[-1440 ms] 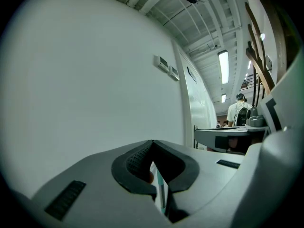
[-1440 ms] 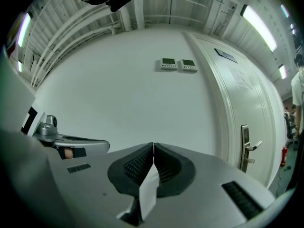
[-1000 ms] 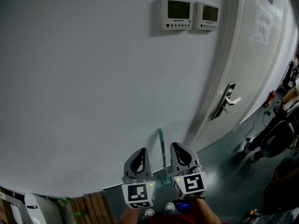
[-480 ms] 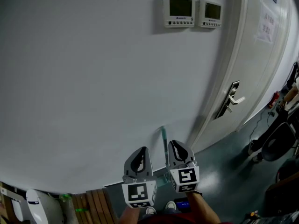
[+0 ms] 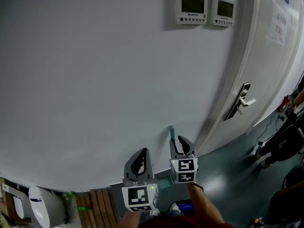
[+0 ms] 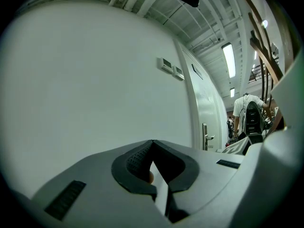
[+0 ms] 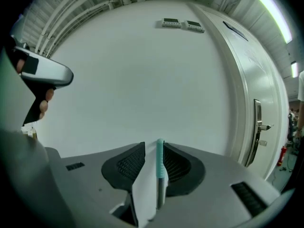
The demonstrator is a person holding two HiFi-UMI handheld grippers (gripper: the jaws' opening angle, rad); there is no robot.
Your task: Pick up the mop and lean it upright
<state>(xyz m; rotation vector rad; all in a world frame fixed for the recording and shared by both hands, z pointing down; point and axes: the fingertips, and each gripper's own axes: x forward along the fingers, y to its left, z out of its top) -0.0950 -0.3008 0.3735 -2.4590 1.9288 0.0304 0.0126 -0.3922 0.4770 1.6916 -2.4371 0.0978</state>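
i am looking at a white wall (image 5: pixel 95 80) in the head view, with both claws low in the picture around 6 o'clock. the right claw (image 5: pixel 182 143) is pointing at the wall. the mop handle (image 5: pixel 171 132) is showing just past its tips, at 11 o'clock of them, with its teal end close against the wall. the rest of the mop is lying hidden behind the claws.

in the right gripper view the mop handle is standing upright between the jaws, with a teal grip on top and bare metal below. it is sitting just beside the jaw at 3 o'clock and apart from the jaw at 9 o'clock. the right claw's jaws have just been opening, and the claw is now released, with the handle between the pads but not pressed by them.

the left claw (image 5: pixel 141 152) is hanging at 8 o'clock of the right claw, near it but not touching the mop. in the left gripper view it is clenched, with its tips meeting and nothing between them.

two control panels (image 5: pixel 191 7) are sitting on the wall at 12 to 1 o'clock. a door (image 5: pixel 266 70) is standing at 2 o'clock, and its door handle (image 5: pixel 244 99) is at 3 o'clock. dark floor (image 5: pixel 228 175) is showing at 4 o'clock and wooden slats (image 5: pixel 97 205) at 7 o'clock.
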